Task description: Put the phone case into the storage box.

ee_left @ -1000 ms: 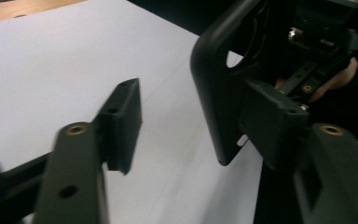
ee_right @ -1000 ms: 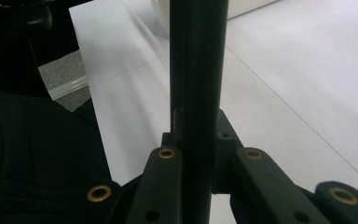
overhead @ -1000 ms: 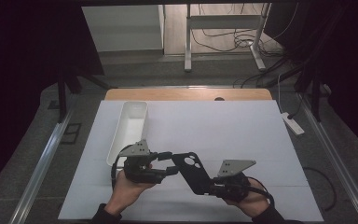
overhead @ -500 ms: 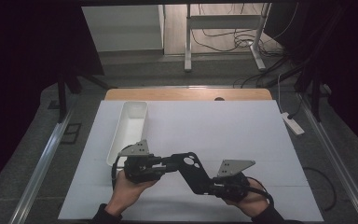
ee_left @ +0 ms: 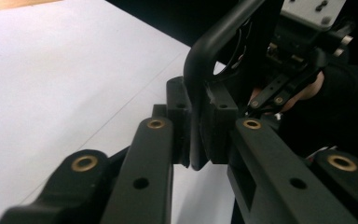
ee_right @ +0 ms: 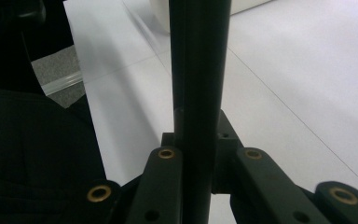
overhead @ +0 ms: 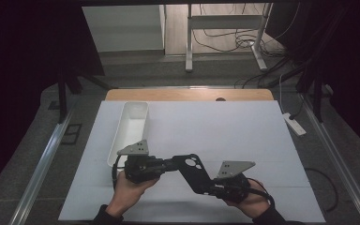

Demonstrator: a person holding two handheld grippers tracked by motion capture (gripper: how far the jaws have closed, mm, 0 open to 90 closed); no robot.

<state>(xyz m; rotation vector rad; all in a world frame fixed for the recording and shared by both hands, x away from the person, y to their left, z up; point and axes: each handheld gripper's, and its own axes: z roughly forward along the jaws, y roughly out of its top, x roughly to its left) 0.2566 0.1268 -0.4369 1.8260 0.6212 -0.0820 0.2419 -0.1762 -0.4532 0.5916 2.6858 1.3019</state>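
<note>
Phone case (ee_right: 198, 70) top cut off by right gripper view's edge

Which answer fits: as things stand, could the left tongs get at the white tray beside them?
Probably not right away. The left tongs are shut on the black phone case, which the right tongs also clamp. The white tray lies close on the bare table, so only the occupied grip hinders.

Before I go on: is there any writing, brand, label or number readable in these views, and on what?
None: no text can be read on the black phone case, the white bin, the white table cover, the left gripper or the right gripper.
</note>
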